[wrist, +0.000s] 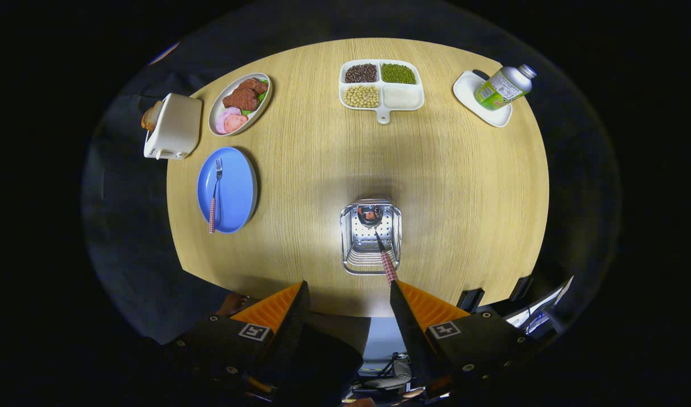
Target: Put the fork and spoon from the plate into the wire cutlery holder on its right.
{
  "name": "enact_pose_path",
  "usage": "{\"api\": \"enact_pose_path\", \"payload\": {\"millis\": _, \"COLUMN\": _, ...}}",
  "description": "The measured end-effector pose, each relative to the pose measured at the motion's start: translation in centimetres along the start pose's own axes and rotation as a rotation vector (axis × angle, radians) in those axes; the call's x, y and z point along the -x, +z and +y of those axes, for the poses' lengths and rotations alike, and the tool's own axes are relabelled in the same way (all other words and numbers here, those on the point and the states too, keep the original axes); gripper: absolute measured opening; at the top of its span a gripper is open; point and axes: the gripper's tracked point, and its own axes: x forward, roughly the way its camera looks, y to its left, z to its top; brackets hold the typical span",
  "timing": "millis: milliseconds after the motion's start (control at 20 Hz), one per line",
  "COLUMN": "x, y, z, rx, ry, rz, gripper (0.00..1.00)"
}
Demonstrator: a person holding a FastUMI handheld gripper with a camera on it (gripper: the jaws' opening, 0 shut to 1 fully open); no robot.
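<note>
**Tongs spread over the holder, fork waiting far off to the left**

Tongs [345, 294] hang high above the near edge of the table [464, 186] with their two fingers spread wide and nothing pinched between them. Just ahead of them sits the wire cutlery holder [370, 236], and the spoon [379, 240] stands in it already, bowl down at the far end, checked handle leaning back toward me until its tip nearly meets the right finger. From this view I cannot tell whether handle and finger actually touch; I judge the spoon as delivered and released.

That leaves the fork [215, 195]. It lies on the blue plate [238, 192], well apart from the holder and off to the left of my fingers, close to the table's left edge. Its long axis runs roughly away from me: tines at the far end, checked handle at the near end, reaching to the plate's near rim. A white toaster [174, 126] and a plate of meat [240, 103] sit beyond the blue plate, clear of the path.

So the next move, as I read it, turns on a swing left and forward, then a descent with the fingers straddling the handle across its width. The handle is thin and lies flat on the plate, so I expect it may slip.
</note>
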Motion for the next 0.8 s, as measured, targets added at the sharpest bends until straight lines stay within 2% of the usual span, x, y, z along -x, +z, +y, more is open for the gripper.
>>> {"api": "enact_pose_path", "payload": {"millis": 400, "x": 0.4, "y": 1.3, "z": 7.7, "rx": 0.088, "ry": 0.016, "rz": -0.107, "gripper": 0.92}}
{"api": "enact_pose_path", "payload": {"millis": 650, "x": -2.0, "y": 1.9, "z": 15.5, "rx": 0.185, "ry": 0.045, "rz": -0.118, "gripper": 0.99}}
{"api": "enact_pose_path", "payload": {"millis": 800, "x": -4.3, "y": 2.4, "z": 19.7, "rx": 0.225, "ry": 0.049, "rz": -0.117, "gripper": 0.99}}
